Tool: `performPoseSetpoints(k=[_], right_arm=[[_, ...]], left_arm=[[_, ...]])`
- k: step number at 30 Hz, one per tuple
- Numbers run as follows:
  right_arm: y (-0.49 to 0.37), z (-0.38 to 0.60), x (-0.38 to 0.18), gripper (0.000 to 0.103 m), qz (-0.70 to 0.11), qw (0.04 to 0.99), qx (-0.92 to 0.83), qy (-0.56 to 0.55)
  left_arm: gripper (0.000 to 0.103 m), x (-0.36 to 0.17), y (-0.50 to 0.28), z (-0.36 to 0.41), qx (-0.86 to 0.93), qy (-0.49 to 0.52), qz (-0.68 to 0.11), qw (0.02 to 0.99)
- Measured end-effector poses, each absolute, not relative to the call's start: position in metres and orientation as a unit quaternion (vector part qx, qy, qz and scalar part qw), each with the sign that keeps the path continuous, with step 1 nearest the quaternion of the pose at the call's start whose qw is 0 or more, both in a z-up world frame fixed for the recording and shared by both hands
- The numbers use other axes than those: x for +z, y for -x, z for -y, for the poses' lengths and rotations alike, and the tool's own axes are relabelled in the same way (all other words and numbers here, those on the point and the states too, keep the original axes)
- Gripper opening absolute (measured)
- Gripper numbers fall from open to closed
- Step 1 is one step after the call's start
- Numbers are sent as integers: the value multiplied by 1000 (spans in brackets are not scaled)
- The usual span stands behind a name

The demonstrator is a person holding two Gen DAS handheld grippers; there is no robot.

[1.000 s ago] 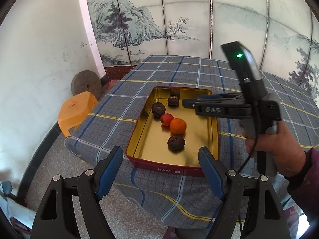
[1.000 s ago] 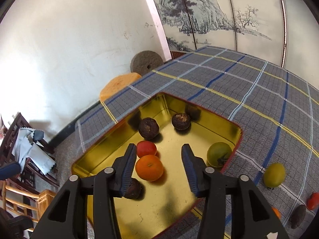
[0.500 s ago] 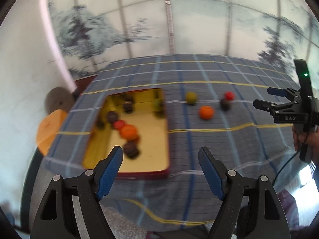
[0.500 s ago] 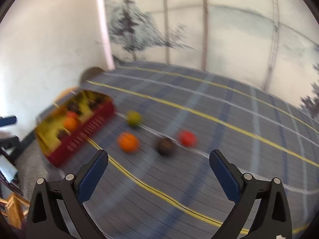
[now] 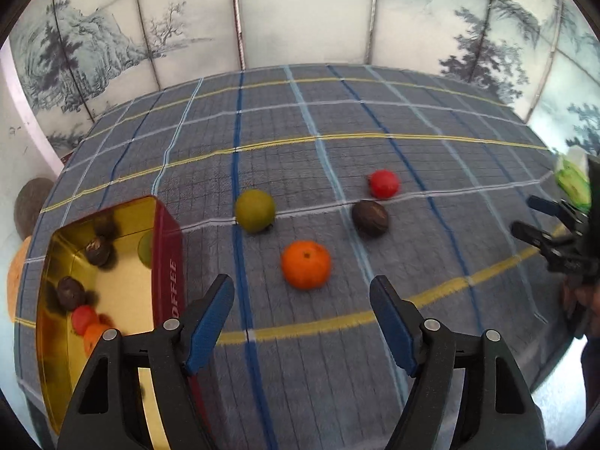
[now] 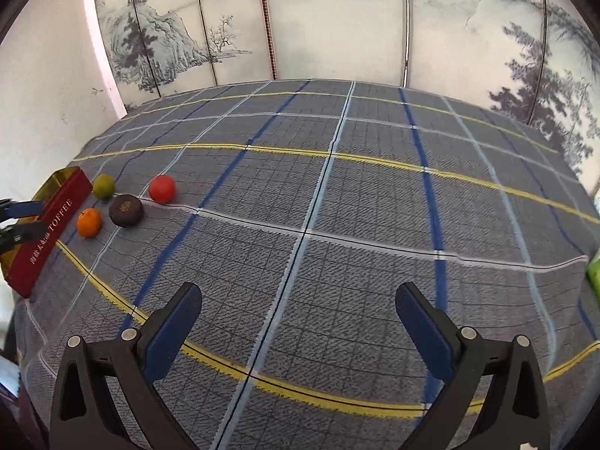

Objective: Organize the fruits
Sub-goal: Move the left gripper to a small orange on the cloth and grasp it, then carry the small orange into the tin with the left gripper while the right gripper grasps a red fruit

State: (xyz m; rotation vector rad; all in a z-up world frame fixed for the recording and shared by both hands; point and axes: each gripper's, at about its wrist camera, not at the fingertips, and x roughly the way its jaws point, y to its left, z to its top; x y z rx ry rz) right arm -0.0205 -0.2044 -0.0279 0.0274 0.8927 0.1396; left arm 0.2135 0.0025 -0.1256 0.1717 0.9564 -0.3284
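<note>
On the checked tablecloth lie an orange (image 5: 305, 264), a green fruit (image 5: 255, 210), a dark brown fruit (image 5: 370, 218) and a red fruit (image 5: 383, 183). My left gripper (image 5: 301, 288) hovers just short of the orange, its jaws closing with nothing between them. The red toffee tin (image 5: 165, 258) at the left holds several fruits. My right gripper (image 6: 298, 288) hangs over bare cloth, jaws opening wide and empty. In the right wrist view the same orange (image 6: 89, 222), dark fruit (image 6: 126, 210), red fruit (image 6: 162, 188) and green fruit (image 6: 103, 186) lie far left beside the tin (image 6: 48, 236).
A painted folding screen (image 5: 300, 15) stands behind the table. A green object (image 5: 572, 183) sits at the table's right edge. An orange stool (image 5: 15, 281) and a round stone (image 5: 30, 206) are on the floor to the left. A hand (image 5: 579, 300) holds the right gripper.
Both grippers have swung right, away from the tin. The left one has closed in on the loose orange. The right one's jaws have spread wide and it has moved over bare cloth.
</note>
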Motion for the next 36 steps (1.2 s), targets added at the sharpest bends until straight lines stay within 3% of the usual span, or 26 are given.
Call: performPoseSetpoints(k=[4,9,11,12,18,21,28,31,36], right_arm=[[17,206,-35,103,-433,897,88,-29],[12,208,-39,102,-446,889,95,-43],[13,209,-39,103,-447,888,99,-44],[12,208,-40,102,-448,887,100,-44],[11,206,-41,102,-452,886,97,-40],[13,204,-32,77,-426,891,140,-75],[-44,134,-10,49,-423,875,234,-28],[-68,103,-17,42,-437,863,254,3],[-90,75,-29,42,-446,855,262,24]], left_arm=[[63,-155,-240,5,-140,-100,-485,858],[62,-166,-255,13,-164,-78,-485,855],[40,-174,-259,18,-180,-73,-497,846],[36,-174,-258,21,-179,-78,-486,852],[35,-167,-248,15,-163,-51,-482,860],[35,-154,-233,9,-148,-35,-469,870],[35,-124,-194,8,-150,-22,-452,879],[35,-113,-181,5,-149,-20,-446,882],[35,-99,-166,4,-142,-40,-426,892]])
